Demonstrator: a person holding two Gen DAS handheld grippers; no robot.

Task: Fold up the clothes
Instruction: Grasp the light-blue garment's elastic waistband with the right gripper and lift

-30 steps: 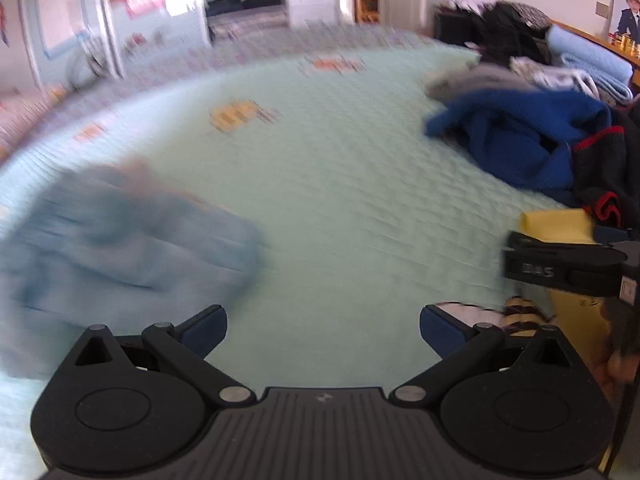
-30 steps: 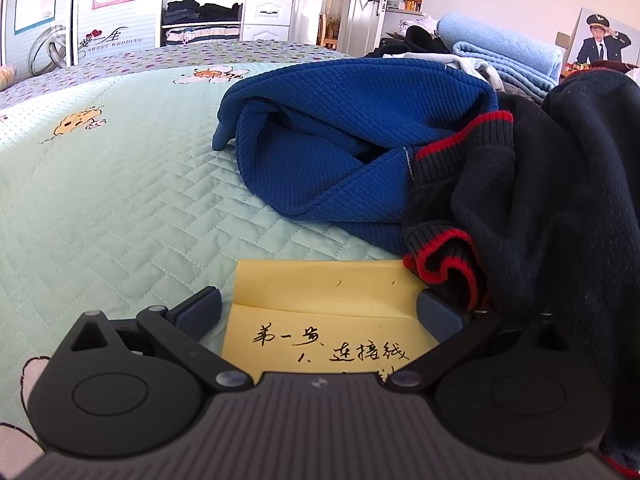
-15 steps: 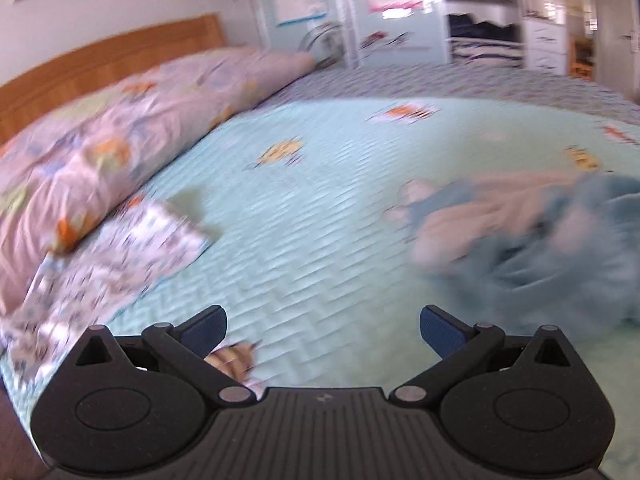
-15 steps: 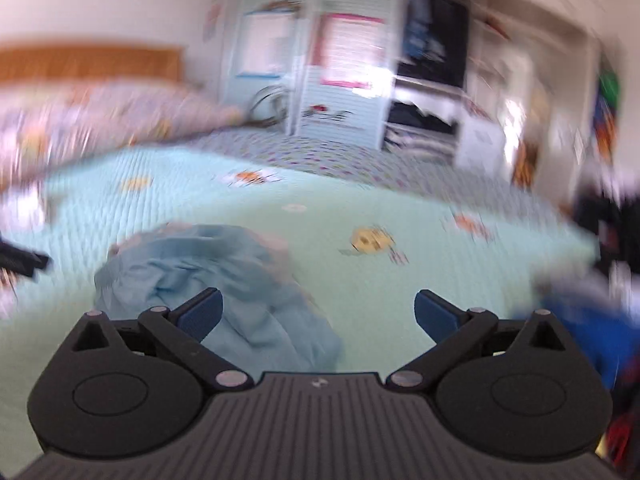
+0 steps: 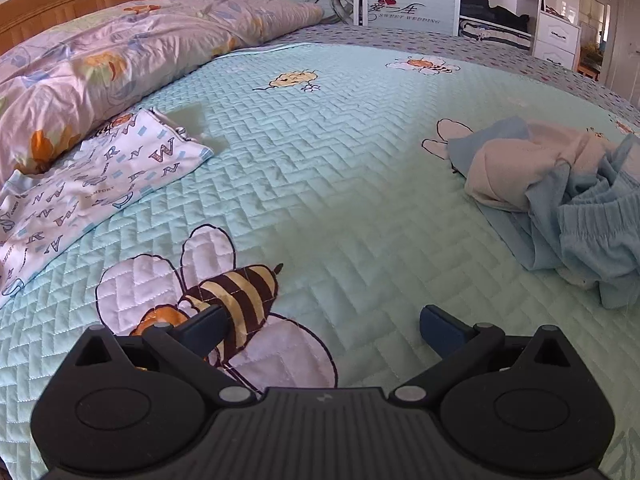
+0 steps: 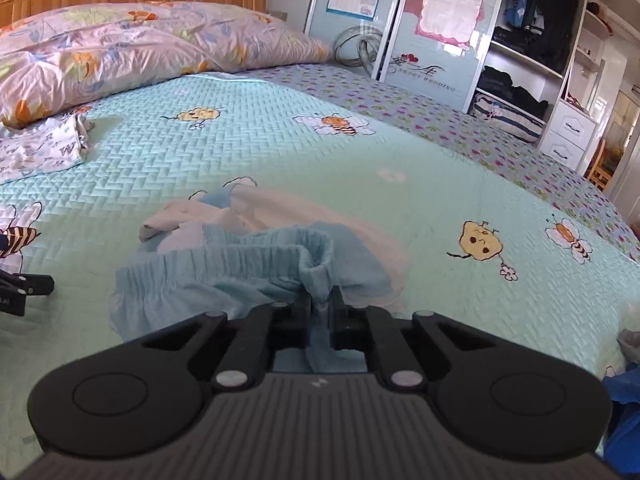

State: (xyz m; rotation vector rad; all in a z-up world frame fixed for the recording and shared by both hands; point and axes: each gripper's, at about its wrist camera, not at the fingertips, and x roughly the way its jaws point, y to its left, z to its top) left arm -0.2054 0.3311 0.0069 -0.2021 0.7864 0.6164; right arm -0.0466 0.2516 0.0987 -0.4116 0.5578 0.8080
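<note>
Right gripper [image 6: 321, 300] jaws just closed on crumpled light-blue ribbed-waistband garment [image 6: 224, 276] mid-quilt; left gripper [image 5: 320, 326] wide, empty. Grasp made; spreading next.

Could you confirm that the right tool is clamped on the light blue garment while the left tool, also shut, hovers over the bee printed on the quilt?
Not quite: the left tool is open, not shut, its jaws spread wide with nothing between them, as the left wrist view shows. The rest holds: the right tool is clamped on the light blue garment, and the left one hovers over the bee on the quilt.
</note>
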